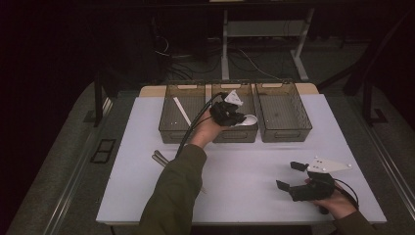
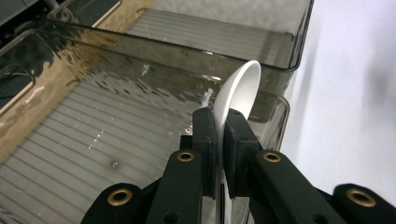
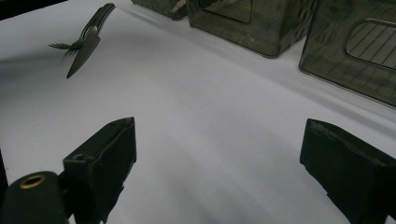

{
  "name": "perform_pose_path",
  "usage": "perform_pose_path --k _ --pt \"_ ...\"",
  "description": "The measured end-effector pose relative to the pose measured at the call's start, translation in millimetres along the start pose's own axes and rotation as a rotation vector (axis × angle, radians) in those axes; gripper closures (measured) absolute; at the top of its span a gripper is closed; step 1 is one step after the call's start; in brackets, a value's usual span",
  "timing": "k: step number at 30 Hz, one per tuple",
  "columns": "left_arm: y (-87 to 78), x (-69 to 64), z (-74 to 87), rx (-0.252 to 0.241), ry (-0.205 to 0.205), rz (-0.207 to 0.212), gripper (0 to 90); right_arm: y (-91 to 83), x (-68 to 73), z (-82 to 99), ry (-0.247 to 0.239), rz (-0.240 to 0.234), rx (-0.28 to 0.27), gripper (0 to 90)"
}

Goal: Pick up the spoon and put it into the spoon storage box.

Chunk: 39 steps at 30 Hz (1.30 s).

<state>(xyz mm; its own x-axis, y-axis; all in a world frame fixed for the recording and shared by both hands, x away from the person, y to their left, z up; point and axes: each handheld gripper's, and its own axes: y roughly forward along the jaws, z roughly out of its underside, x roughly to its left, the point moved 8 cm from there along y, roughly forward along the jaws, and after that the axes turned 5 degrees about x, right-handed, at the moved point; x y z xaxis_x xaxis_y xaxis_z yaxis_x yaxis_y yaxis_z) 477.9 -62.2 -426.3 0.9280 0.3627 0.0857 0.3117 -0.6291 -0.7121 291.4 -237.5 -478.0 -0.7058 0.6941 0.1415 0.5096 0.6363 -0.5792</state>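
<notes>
Nearest, the right gripper point(image 1: 289, 176) is held idle with jaws spread on the table point(image 1: 235, 161), while beyond it a white spoon point(image 2: 238, 93), clamped by the left gripper point(image 1: 234, 116), is poised over the middle bin point(image 1: 235, 134), where release seems due next.

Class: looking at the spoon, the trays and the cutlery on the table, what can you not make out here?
- Spoon handle: left gripper view, hidden between the fingers.
- Cutlery handles: high view, covered by the sleeve.
- Left tray's white strip: high view, too small to identify.
</notes>
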Motion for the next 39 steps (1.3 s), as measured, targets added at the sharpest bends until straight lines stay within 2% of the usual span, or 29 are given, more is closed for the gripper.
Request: perform_pose_path --k 3,4,7,9,14,16,21,24,25,30,33,39 --pt "2.1 -0.6 2.2 0.016 0.001 0.001 83.3 0.0 -0.4 -0.1 -0.001 0.003 -0.001 10.8" --pt "3.2 -2.4 2.0 0.009 -0.017 0.003 83.3 -0.2 -0.5 0.1 -0.001 0.004 0.002 10.8" --pt "3.5 -2.6 3.6 0.03 -0.003 0.008 82.9 0.0 -0.7 0.2 -0.002 0.003 0.002 10.8" --pt "3.1 -3.0 2.1 0.015 -0.013 0.008 81.6 0.1 -0.7 0.4 -0.006 0.004 0.003 10.8" --pt "0.0 -3.6 -0.6 0.005 0.004 0.001 76.3 0.1 -0.3 0.4 -0.006 0.001 0.004 10.8" --pt "-2.5 -4.4 -1.7 -0.007 -0.008 0.004 74.3 0.0 -0.1 0.3 -0.006 -0.001 0.003 10.8" --pt "-12.2 -6.6 -1.6 -0.026 -0.033 0.009 68.4 0.0 -0.3 0.4 -0.005 0.003 0.003 10.8" --pt "-20.2 -6.8 -0.7 -0.041 -0.026 0.008 64.1 0.0 -0.4 0.3 -0.005 0.005 0.003 10.8" --pt "-22.5 -8.5 0.0 -0.047 -0.041 0.008 62.6 -0.1 -0.3 0.3 -0.003 0.004 0.004 10.8" --pt "-36.8 -13.0 3.1 -0.078 -0.054 0.004 53.9 0.2 -0.6 0.3 -0.012 0.006 0.005 10.8" --pt "-44.7 -18.0 3.7 -0.101 -0.064 0.021 49.2 0.3 0.0 0.3 -0.011 0.008 0.006 10.8" --pt "-60.2 -32.1 6.4 -0.123 -0.042 0.04 40.1 0.5 -0.7 0.5 -0.009 0.008 0.007 10.8"
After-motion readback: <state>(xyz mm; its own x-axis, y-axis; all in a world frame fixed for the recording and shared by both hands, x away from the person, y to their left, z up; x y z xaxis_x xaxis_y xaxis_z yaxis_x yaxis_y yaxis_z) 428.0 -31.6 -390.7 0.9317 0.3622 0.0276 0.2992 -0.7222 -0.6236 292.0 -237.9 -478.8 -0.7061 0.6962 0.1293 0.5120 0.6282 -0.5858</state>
